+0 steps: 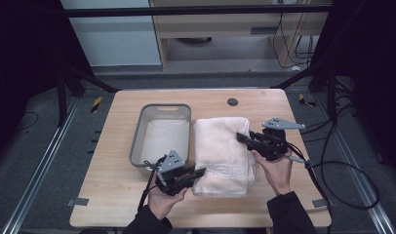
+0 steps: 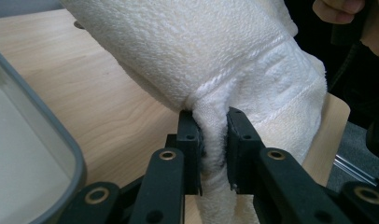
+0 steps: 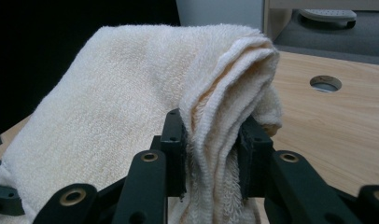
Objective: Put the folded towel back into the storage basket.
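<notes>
A folded cream towel [image 1: 220, 151] hangs a little above the wooden table [image 1: 113, 195], gripped at two edges. My left gripper [image 1: 202, 172] is shut on the towel's near left corner; in the left gripper view its pads pinch a fold of the towel [image 2: 225, 70] at the left gripper [image 2: 214, 144]. My right gripper [image 1: 241, 137] is shut on the towel's right edge farther back. In the right gripper view several layers of the towel [image 3: 131, 93] are bunched between the jaws of the right gripper [image 3: 211, 154].
A grey plastic bin [image 1: 138, 141] stands to the left of the towel, its rim [image 2: 61, 149] close to my left gripper. A round cable hole [image 1: 232, 102] lies in the tabletop at the back. Cables trail off the table's right side.
</notes>
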A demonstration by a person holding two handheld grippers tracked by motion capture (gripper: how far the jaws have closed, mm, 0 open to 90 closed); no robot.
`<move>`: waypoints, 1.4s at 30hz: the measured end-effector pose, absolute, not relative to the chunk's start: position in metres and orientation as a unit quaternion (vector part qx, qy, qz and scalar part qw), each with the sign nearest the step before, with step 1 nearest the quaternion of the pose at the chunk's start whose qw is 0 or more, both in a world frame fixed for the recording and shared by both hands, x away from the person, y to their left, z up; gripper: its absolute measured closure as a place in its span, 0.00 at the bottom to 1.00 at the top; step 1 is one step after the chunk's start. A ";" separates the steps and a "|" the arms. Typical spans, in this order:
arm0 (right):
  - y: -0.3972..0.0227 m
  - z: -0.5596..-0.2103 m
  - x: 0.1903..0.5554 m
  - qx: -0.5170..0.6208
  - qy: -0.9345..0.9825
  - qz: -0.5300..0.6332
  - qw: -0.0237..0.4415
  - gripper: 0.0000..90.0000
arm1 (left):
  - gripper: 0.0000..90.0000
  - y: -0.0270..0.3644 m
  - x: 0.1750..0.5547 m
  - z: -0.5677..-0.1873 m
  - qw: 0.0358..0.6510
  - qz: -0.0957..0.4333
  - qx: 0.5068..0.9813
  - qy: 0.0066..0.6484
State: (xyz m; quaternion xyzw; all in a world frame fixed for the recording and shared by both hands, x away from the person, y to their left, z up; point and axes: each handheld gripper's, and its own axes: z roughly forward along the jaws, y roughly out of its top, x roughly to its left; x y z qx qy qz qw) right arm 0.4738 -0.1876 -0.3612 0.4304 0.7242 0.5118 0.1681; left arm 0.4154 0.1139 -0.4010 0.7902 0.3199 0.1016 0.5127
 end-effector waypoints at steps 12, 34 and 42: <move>-0.169 -0.342 0.480 0.418 0.723 0.521 0.177 0.76 | 0.86 0.132 0.417 -0.386 0.527 0.118 0.775 0.330; -0.132 -0.317 0.497 0.403 0.727 0.526 0.182 0.76 | 0.86 0.167 0.424 -0.367 0.548 0.134 0.746 0.354; -0.115 -0.308 0.505 0.396 0.727 0.530 0.184 0.76 | 0.87 0.182 0.426 -0.359 0.554 0.143 0.734 0.367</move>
